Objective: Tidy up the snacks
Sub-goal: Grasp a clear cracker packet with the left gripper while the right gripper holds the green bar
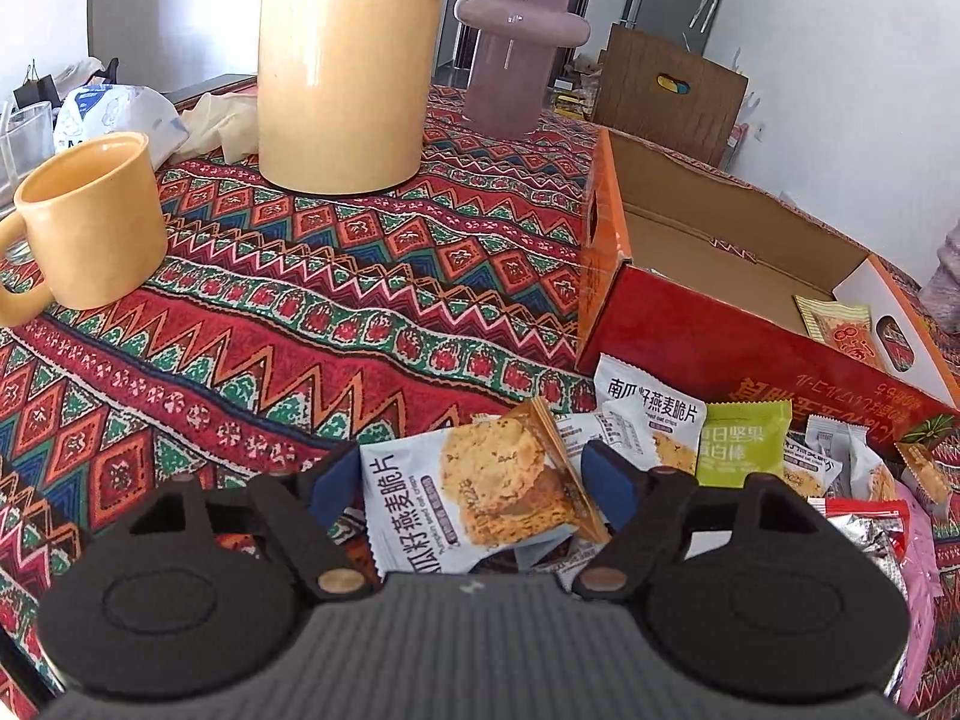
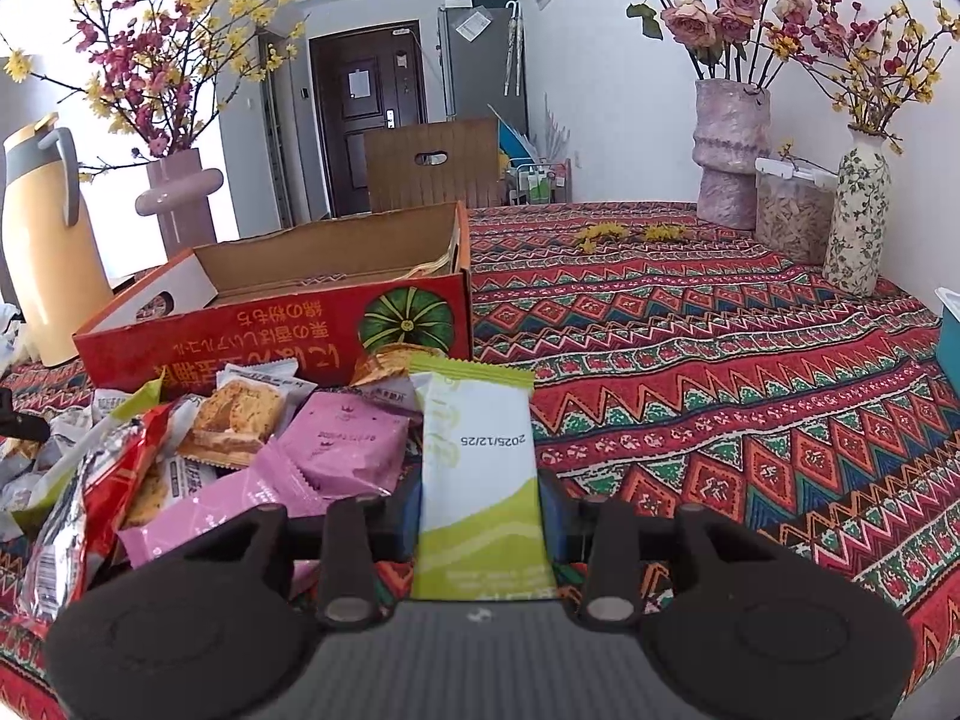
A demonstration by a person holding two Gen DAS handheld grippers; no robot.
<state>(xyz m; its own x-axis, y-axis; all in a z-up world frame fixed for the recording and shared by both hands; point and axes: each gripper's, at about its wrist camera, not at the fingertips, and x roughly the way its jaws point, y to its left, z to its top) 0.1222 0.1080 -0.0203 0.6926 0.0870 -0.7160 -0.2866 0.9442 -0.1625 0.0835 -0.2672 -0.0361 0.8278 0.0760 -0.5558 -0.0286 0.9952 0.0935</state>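
My left gripper (image 1: 471,480) hangs over the left end of a snack pile (image 1: 780,468) on the patterned tablecloth. A white oat crisp packet (image 1: 420,504) and a clear-wrapped biscuit (image 1: 528,498) lie between its blue pads. The pads stand at their edges, and I see no squeeze. My right gripper (image 2: 483,507) is shut on a green-and-white bar packet (image 2: 480,468), holding it upright by its long sides. An open red cardboard box (image 1: 720,360) (image 2: 270,330) stands just behind the pile (image 2: 240,438), with one orange packet (image 1: 840,324) inside.
A yellow mug (image 1: 90,222), a tall yellow thermos (image 1: 342,60) (image 2: 42,240) and a purple vase (image 1: 516,42) stand left of the box. Two vases (image 2: 729,156) (image 2: 858,216) and a seed jar (image 2: 792,210) line the far right. A teal container (image 2: 951,336) is at the right edge.
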